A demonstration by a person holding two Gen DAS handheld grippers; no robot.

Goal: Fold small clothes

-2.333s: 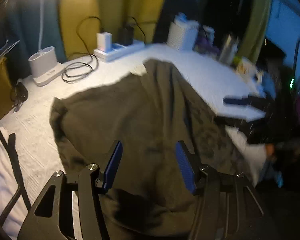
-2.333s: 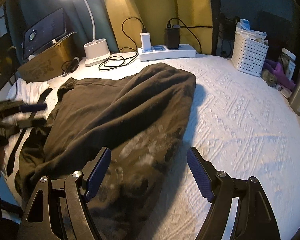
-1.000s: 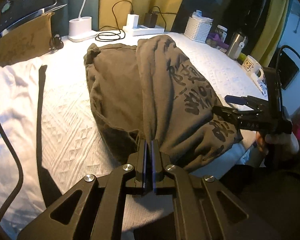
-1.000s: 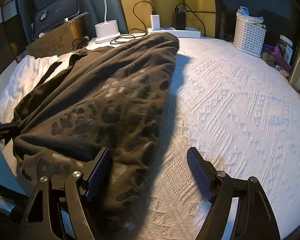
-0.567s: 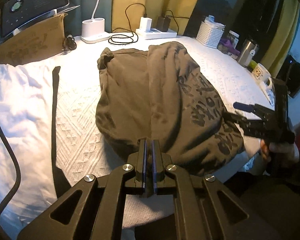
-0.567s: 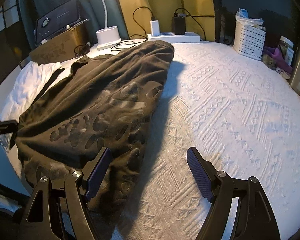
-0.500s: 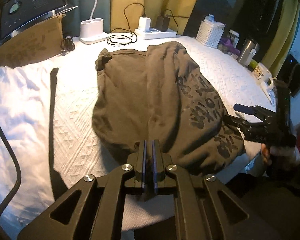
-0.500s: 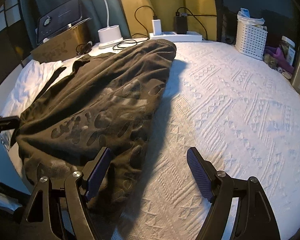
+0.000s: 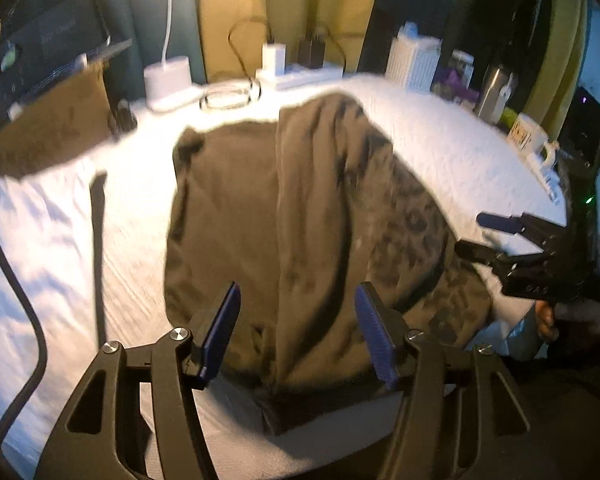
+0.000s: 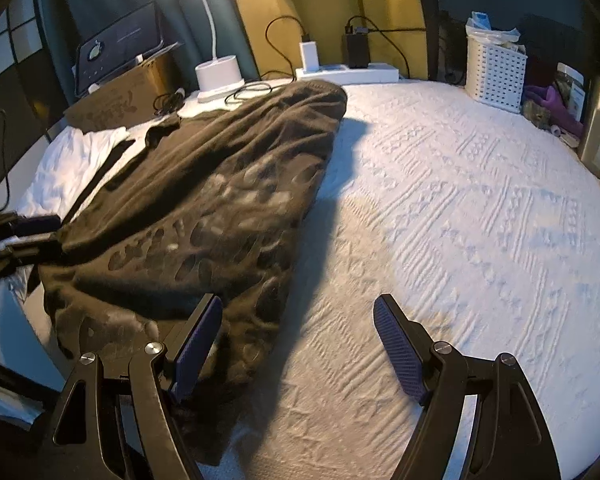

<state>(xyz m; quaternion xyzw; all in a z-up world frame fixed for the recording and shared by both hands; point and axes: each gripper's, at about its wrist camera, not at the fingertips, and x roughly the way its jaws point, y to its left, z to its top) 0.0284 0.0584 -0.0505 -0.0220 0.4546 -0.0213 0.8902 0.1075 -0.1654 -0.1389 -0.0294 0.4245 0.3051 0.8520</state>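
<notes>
A dark olive shirt [image 9: 300, 208] with a dark print lies folded lengthwise on the white textured cover [image 9: 440, 152]. Its near hem hangs over the front edge. My left gripper [image 9: 297, 288] hovers over that hem with its jaws opening. The cloth shows between the blue pads [image 9: 220, 328], which do not press on it. My right gripper [image 10: 298, 300] stands open above the shirt's right edge [image 10: 204, 200] and the bare cover [image 10: 460, 220], holding nothing. It also appears in the left wrist view, as the right gripper [image 9: 500, 236] at the shirt's right side. The left gripper [image 10: 28, 232] shows at the far left of the right wrist view.
At the back stand a white lamp base [image 10: 219, 74], a power strip [image 10: 348, 72] with chargers and cables, a cardboard box [image 10: 116, 100] and a white basket [image 10: 494, 68]. A white cloth [image 10: 72, 160] lies left of the shirt. A steel bottle [image 9: 492, 92] and mug [image 9: 528, 136] sit right.
The left jaws, shut at the shirt's near hem before, now stand apart and the hem lies free. The left view has drawn back a little. The right gripper stays open.
</notes>
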